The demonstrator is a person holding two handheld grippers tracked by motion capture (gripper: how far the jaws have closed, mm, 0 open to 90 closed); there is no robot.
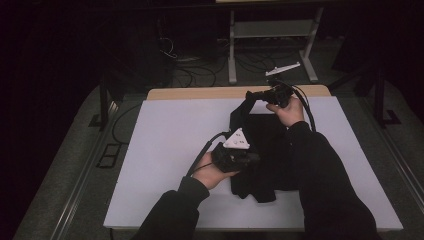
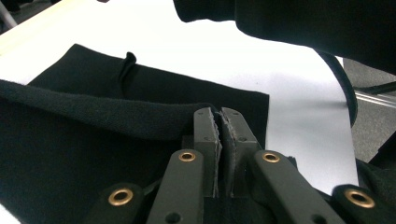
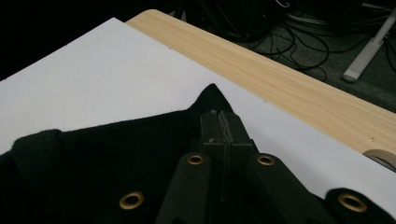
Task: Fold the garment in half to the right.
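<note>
Left gripper [image 1: 250,159]: jaws closed flat together, pinching a folded edge of the black cloth [image 1: 265,150] near the front of the table; pads [image 2: 209,133] pressed on the fabric in the left gripper view.
Right gripper [image 1: 252,94]: jaws fully closed on a corner of the same cloth, raised near the far edge; corner peak just past the tips in the right gripper view.
Cloth position: right of centre on the white table top [image 1: 165,150], partly lifted between both grips, the rest lying flat on the surface.
Texture: thick, fleece-like nap along the rolled edge [image 2: 93,109]; soft and limp, sagging between the two holds.
Weight: likely light; no strain visible in either hand.
Slip risk: low, since fuzzy fabric beds well into ridged pads; thin single layer more likely to creep out than a doubled hem.
Best hold: corners and hems, well apart, to keep the sheet taut and square.
Caution: uneven pull probably skews the fold; loose middle prone to bunching.
Background: wooden strip [image 3: 289,74] beyond the white top, cables on the floor.
</note>
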